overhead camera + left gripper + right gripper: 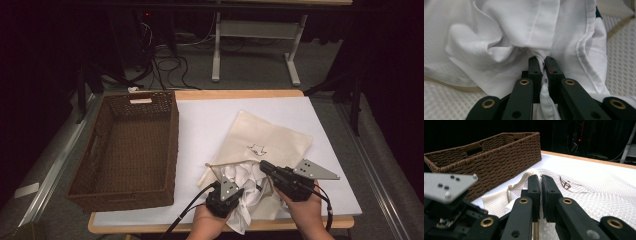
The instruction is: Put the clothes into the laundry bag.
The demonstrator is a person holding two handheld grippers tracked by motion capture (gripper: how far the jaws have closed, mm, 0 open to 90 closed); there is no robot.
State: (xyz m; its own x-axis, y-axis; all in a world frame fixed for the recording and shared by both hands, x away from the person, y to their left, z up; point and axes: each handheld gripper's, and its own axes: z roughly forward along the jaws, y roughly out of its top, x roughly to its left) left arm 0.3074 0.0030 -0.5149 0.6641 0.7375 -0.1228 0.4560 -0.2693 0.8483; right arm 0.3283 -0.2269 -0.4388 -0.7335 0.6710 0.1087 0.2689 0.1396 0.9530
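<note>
A cream drawstring bag [265, 135] with a small dark emblem lies on the white table cover, its mouth toward me. Crumpled white cloth [245, 180] spills out of that mouth. My left gripper [239, 190] is shut on a bunched fold of the white cloth [511, 30], which is pinched between its jaws [542, 60]. My right gripper [263, 166] is shut on the bag's mouth edge; a thin strip of cream fabric runs between its jaws [540, 177]. The bag [599, 192] stretches away behind them. The left gripper's grey plate [446, 186] sits close at the lower left.
An empty brown wicker basket [172, 145] stands at the table's left, right beside the bag [499, 152]. The bag's drawstring [215, 167] loops out toward the basket. The table's front edge runs just under my hands. Cables and a white stand lie on the floor beyond.
</note>
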